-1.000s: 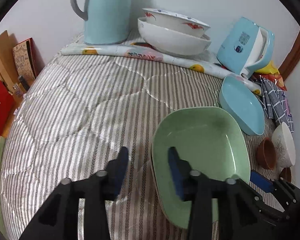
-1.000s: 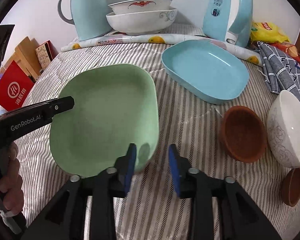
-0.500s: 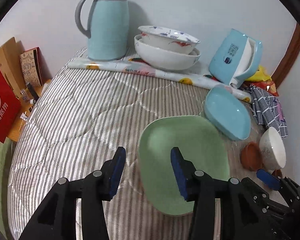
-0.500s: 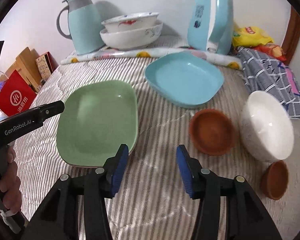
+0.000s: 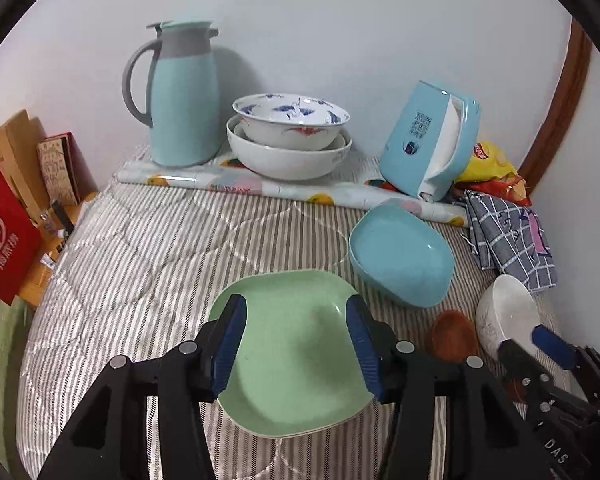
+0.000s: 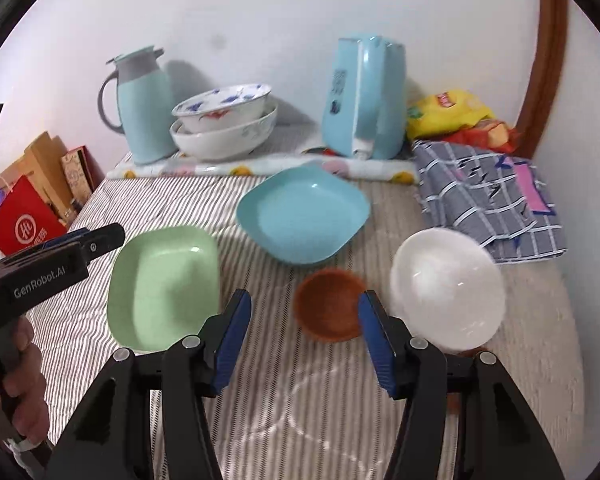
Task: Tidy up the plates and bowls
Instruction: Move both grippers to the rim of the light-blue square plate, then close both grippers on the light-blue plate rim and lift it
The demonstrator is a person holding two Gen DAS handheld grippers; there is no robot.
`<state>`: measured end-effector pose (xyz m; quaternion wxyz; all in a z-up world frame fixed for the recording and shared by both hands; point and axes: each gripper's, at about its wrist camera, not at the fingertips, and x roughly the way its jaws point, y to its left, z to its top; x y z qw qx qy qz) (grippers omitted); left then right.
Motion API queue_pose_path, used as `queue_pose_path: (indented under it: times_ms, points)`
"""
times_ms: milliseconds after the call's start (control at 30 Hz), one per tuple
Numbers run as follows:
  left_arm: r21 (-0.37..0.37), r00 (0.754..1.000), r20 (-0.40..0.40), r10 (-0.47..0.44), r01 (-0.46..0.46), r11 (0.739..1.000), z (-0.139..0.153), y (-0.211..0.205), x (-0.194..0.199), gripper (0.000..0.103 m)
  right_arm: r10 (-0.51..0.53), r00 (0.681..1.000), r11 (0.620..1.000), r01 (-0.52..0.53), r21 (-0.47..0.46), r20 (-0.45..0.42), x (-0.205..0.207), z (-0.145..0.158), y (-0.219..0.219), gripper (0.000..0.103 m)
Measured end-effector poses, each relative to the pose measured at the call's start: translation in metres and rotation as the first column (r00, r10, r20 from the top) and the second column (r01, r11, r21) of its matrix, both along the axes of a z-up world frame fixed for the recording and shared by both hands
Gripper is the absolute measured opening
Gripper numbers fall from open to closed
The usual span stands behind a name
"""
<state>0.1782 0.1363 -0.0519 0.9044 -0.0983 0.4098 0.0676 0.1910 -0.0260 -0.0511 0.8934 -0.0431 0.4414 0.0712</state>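
hand-held gripper (image 5: 294, 344) above pale-green squarish plate (image 5: 300, 364)

Both tools raised, tilted downward, gripping nothing.

Left tool (image 5: 294, 344) with jaws opening, blue pads (image 5: 229, 344) apart and clear of any contact. Right tool (image 6: 304, 336) likewise opening, nothing pressed between its pads (image 6: 374, 340). Bare hand (image 6: 18, 384) wrapped round the left tool's handle, low at the left edge.

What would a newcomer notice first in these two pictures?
First, the pale green plate lying on the striped quilt, with the blue plate behind it to the right. Next, the tall blue thermos jug at the wall beside two stacked white bowls.
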Motion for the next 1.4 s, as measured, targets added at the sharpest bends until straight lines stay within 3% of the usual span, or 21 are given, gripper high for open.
queue_pose_path:
  times_ms: [267, 433, 700, 1167, 1400]
  points:
    - [0.018, 0.999, 0.001, -0.033, 0.033, 0.999, 0.007, -0.022, 0.01, 0.05, -0.026, 1.0, 1.0, 0.026, -0.001, 0.014, 0.012, 0.012, -0.022, 0.06]
    - [0.021, 0.999, -0.017, -0.051, 0.051, 0.998, 0.009, -0.035, 0.022, 0.05, -0.016, 1.0, 0.998, 0.017, 0.069, -0.014, 0.028, 0.016, -0.036, 0.06]
    - [0.005, 0.997, -0.062, -0.035, 0.035, 0.999, -0.004, -0.034, 0.044, 0.05, -0.006, 1.0, 0.999, 0.005, 0.042, 0.011, 0.05, 0.018, -0.041, 0.06]
    - [-0.035, 0.992, -0.129, 0.01, -0.014, 0.999, -0.044, -0.025, 0.088, 0.05, -0.039, 0.998, 0.996, 0.042, 0.082, -0.046, 0.115, -0.012, -0.054, 0.06]
    - [-0.041, 0.991, -0.134, -0.024, 0.019, 0.999, -0.056, -0.03, 0.112, 0.05, -0.064, 0.994, 0.992, 0.073, 0.102, -0.093, 0.145, -0.034, -0.052, 0.06]
